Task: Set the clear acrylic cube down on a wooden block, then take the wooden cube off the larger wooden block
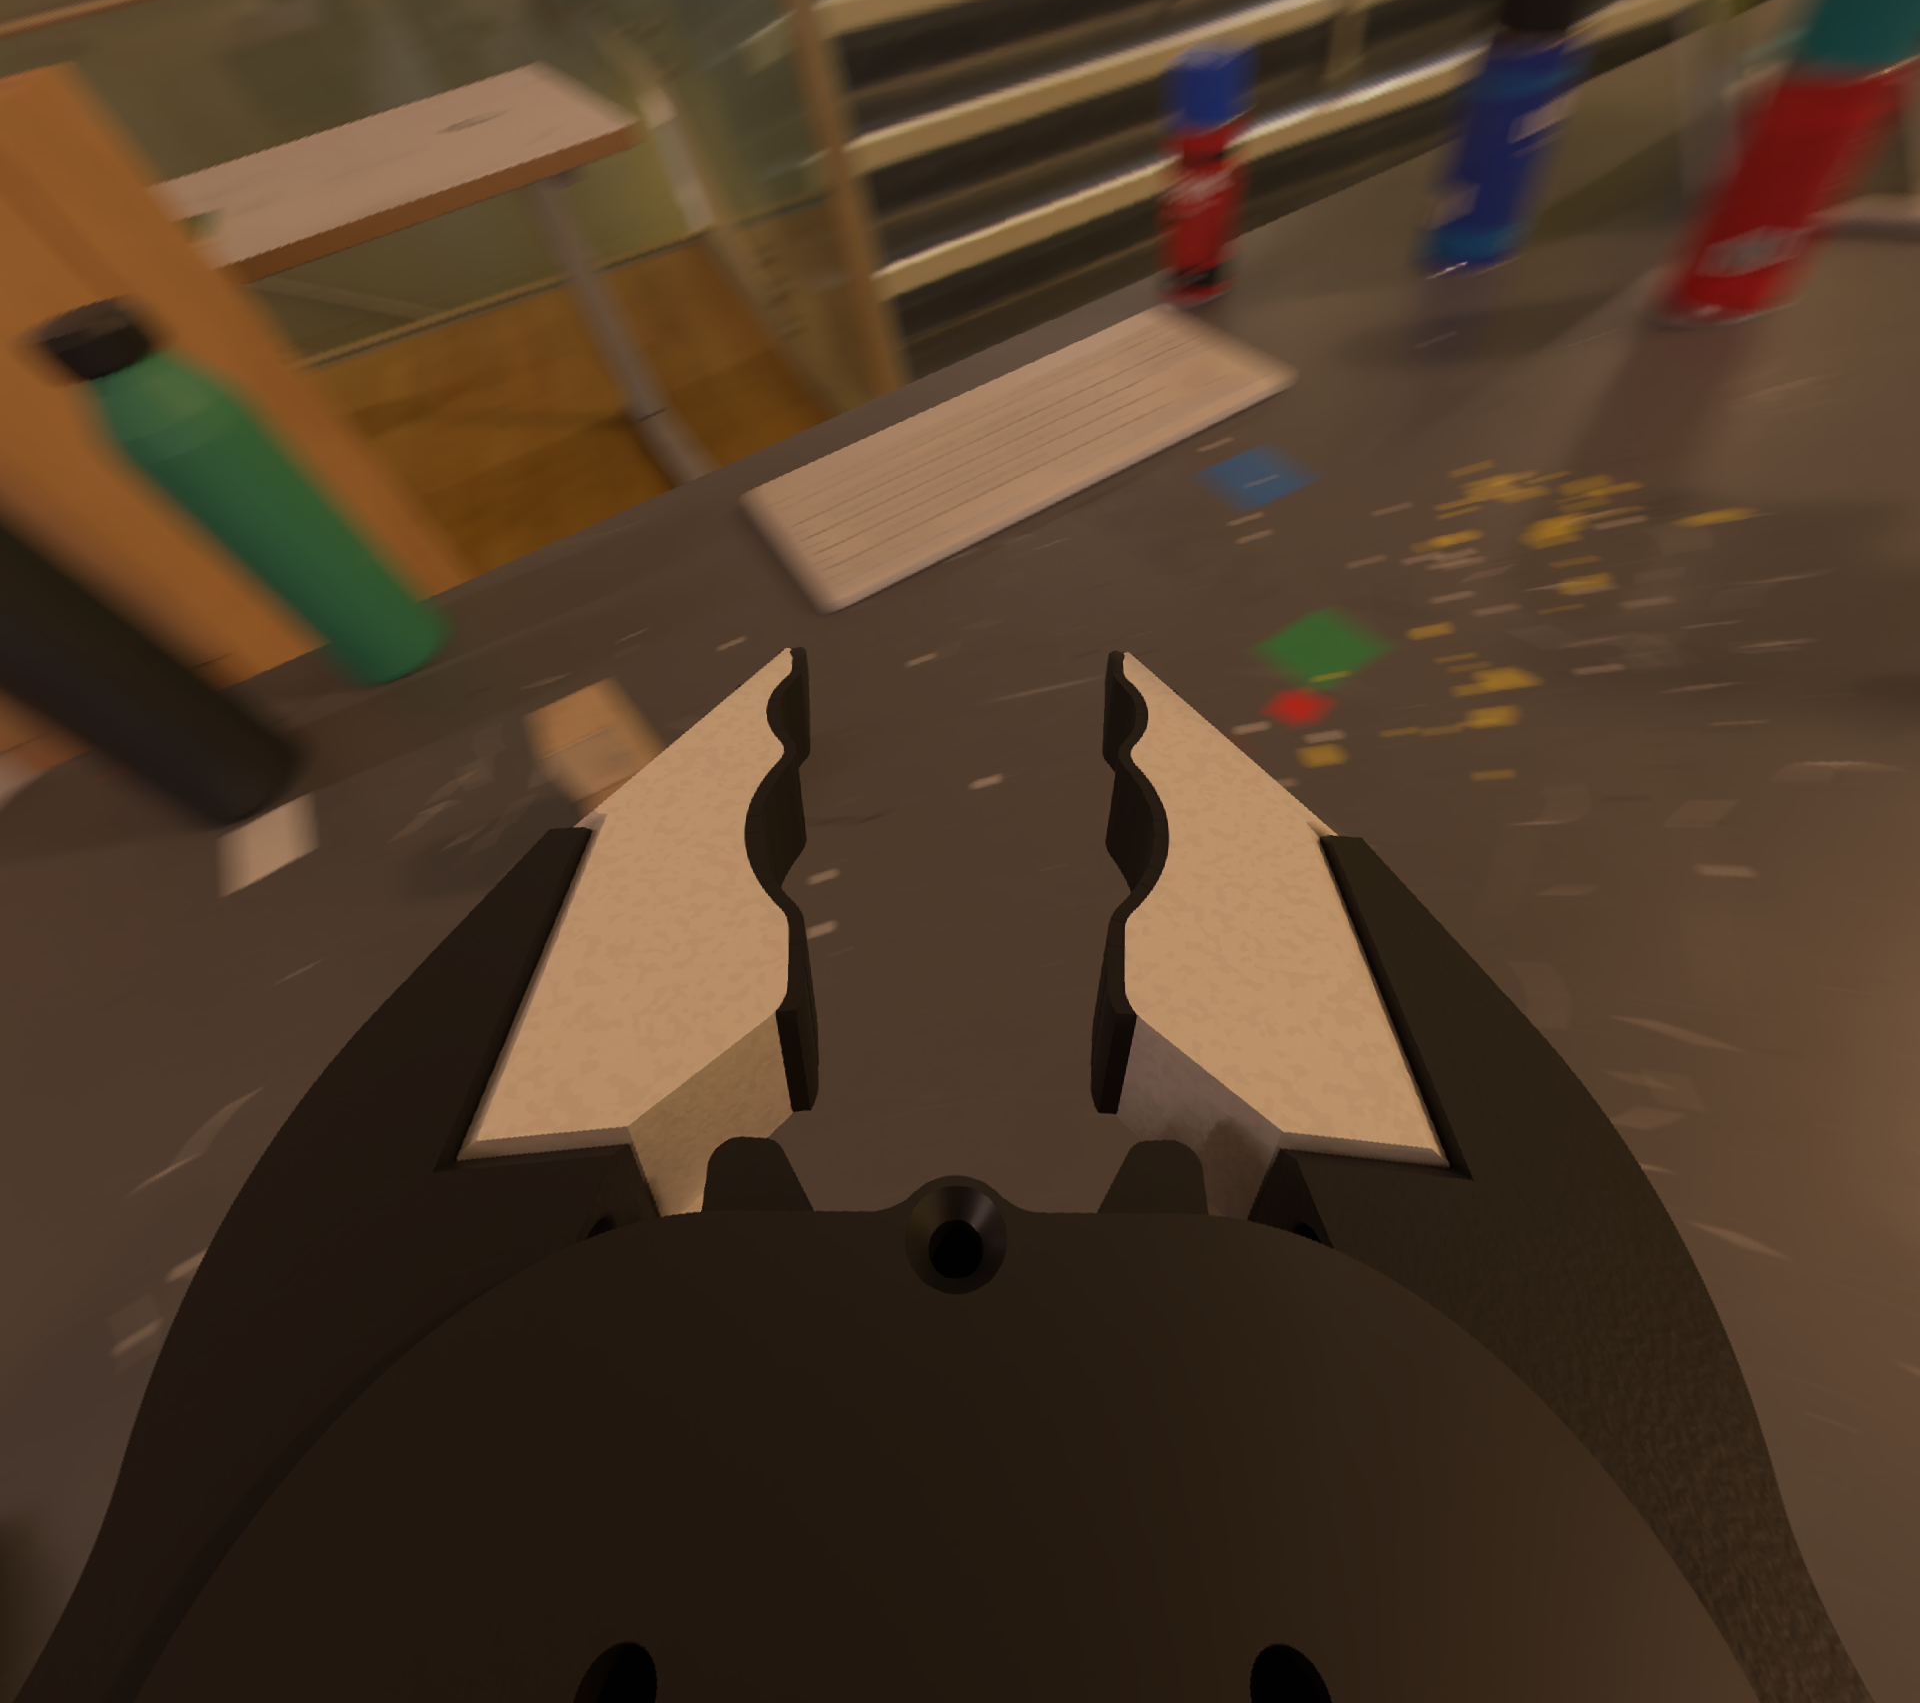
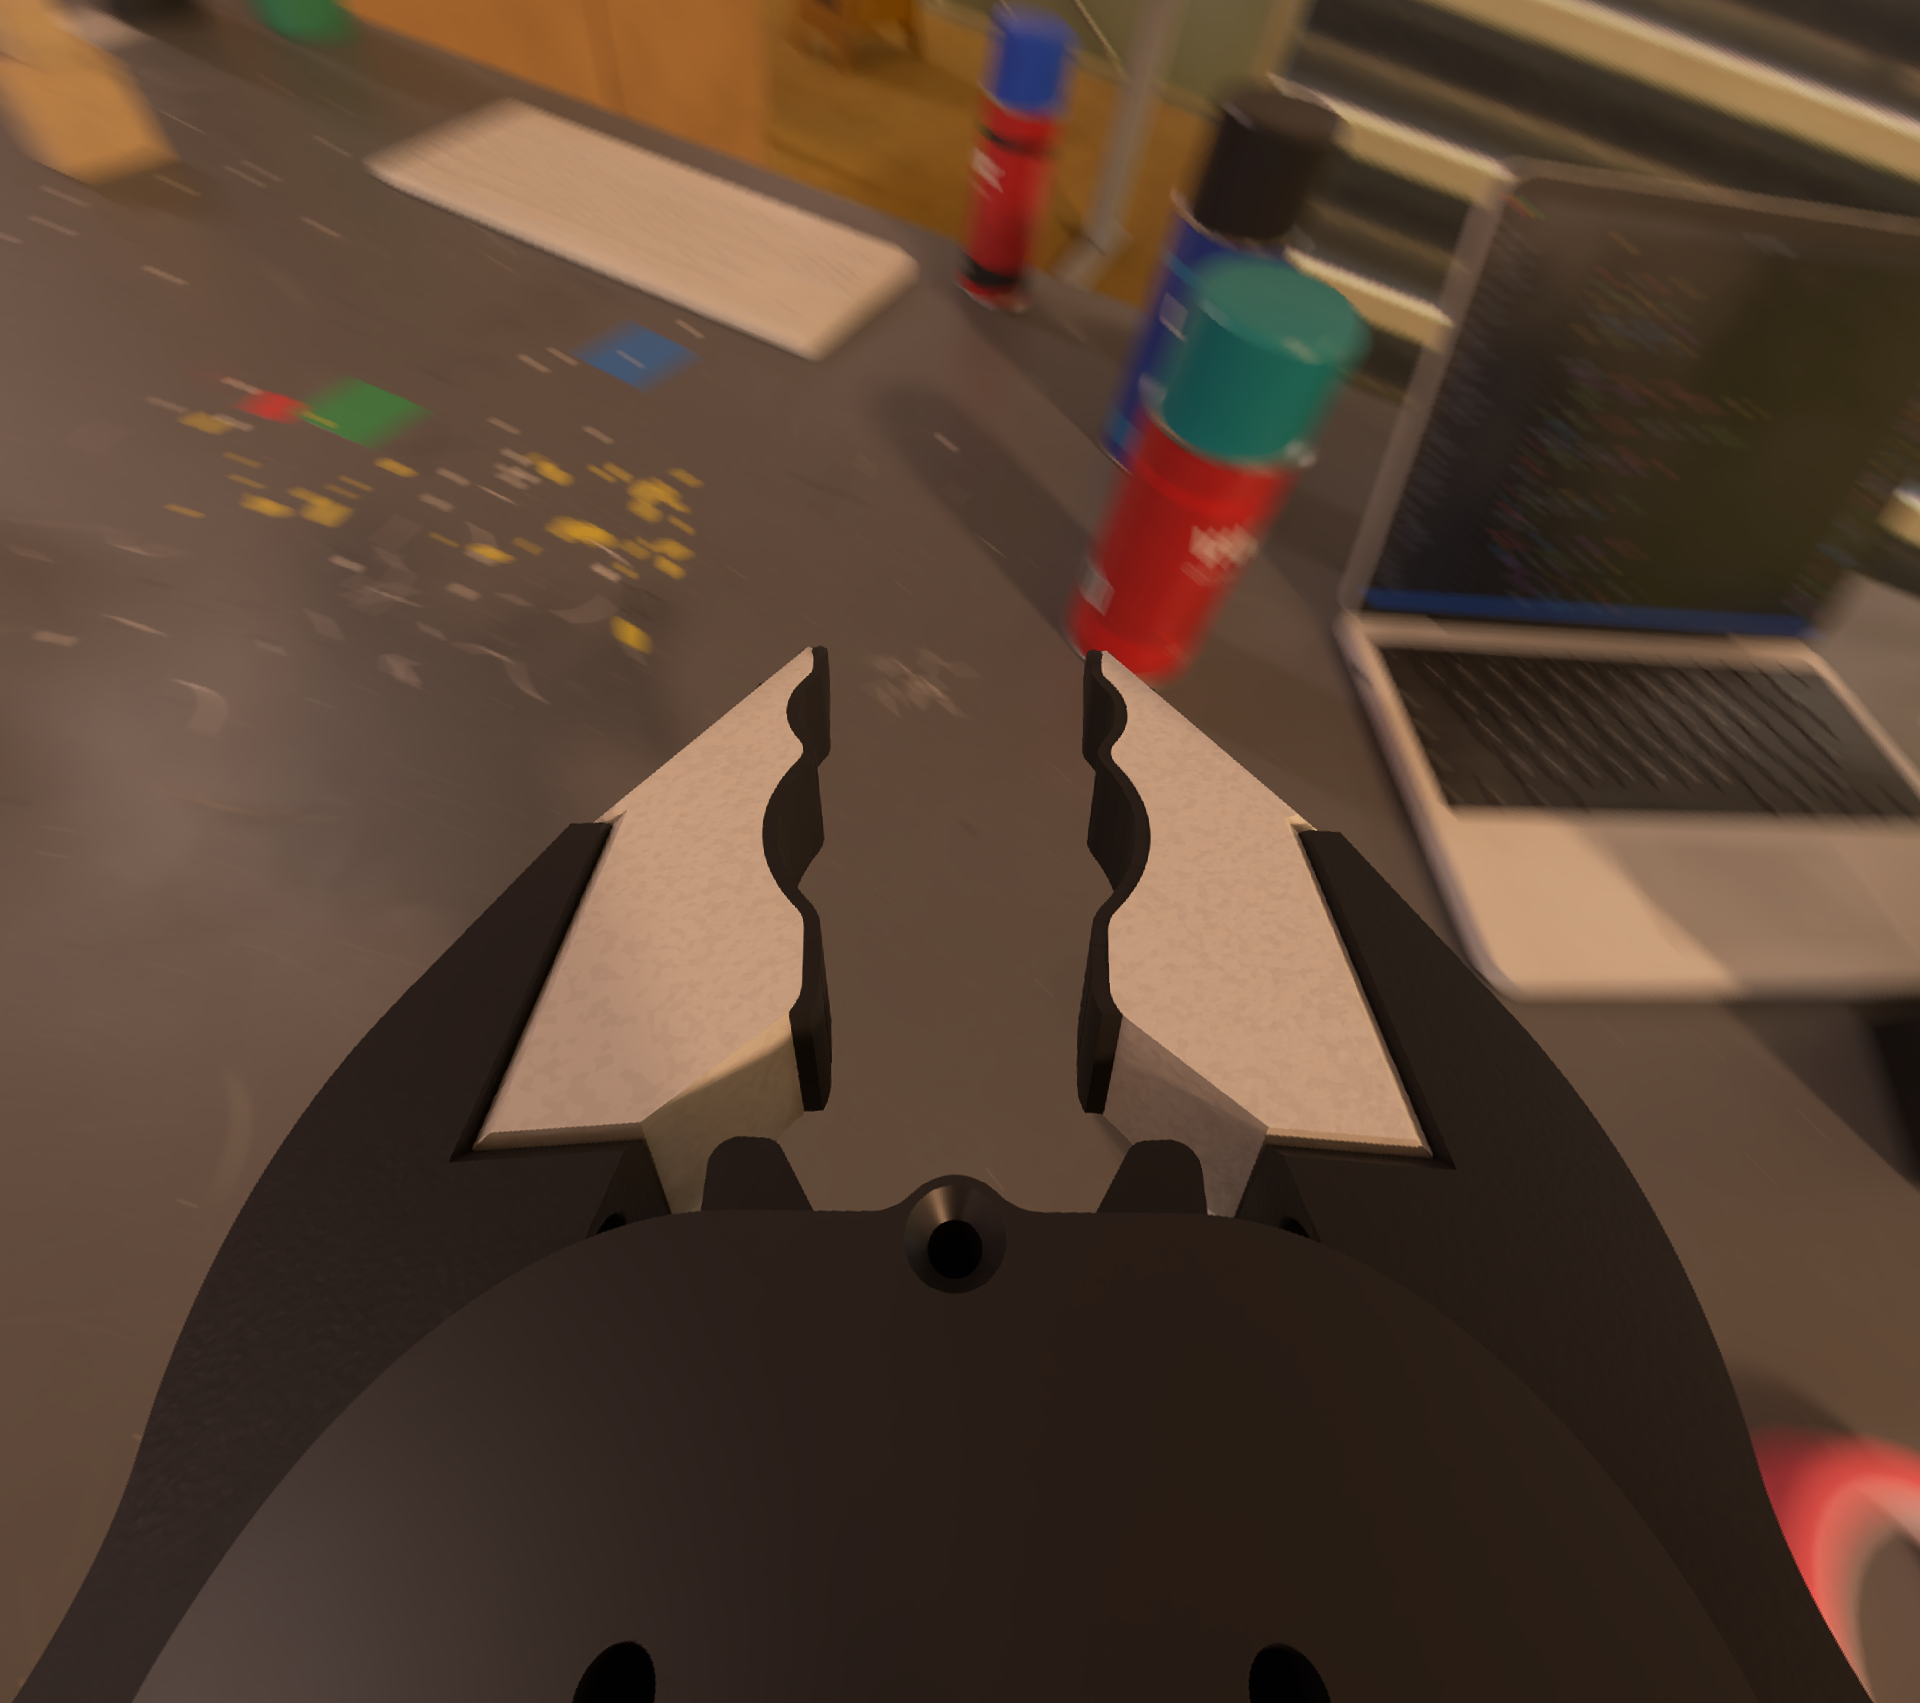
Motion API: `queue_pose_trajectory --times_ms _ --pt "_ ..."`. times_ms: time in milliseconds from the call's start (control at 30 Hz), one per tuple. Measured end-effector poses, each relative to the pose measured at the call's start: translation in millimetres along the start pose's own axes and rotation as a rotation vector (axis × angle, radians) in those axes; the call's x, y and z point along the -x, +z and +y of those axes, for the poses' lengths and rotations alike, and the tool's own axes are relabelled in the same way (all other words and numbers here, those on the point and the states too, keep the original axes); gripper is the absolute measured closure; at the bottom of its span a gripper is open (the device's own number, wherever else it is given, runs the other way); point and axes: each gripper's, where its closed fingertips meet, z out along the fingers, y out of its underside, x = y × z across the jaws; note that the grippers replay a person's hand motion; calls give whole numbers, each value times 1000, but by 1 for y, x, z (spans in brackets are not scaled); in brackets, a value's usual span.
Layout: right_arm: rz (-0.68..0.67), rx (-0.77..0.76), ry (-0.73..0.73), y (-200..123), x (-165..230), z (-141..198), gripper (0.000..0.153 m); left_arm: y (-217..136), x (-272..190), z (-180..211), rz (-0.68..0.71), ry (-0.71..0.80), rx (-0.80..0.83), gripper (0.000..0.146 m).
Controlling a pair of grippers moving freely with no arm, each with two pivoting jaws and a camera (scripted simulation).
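Left view: left gripper [image 1: 956,666] spread, empty, over table [image 1: 1039,978]; wooden block [image 1: 592,734] near left, green bottle [image 1: 249,500], keyboard [image 1: 1018,458] beyond. Right view: right gripper [image 2: 954,666] spread, empty; red can [image 2: 1195,510], laptop [image 2: 1662,718] right; block [image 2: 73,95] far left. Acrylic cube not discernible.

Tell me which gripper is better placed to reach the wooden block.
Left, likely. The wooden block lies close beside the left gripper; from the right gripper it sits far off across the table. Both are open and empty.

Both wrist cameras look forward and down over the dark tabletop [image 1: 987,832], fairly near; both views share the white keyboard [image 1: 1018,448] [image 2: 644,219], though blurred.
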Motion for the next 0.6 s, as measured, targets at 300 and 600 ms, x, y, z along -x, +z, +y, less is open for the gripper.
queue_pose_trajectory --times_ms 300,600 --pt "-249 -103 -115 59 121 -51 107 91 143 81 -389 -130 176 82" --pt "-225 -55 -148 67 128 -59 107 142 161 101 -439 -298 153 80"
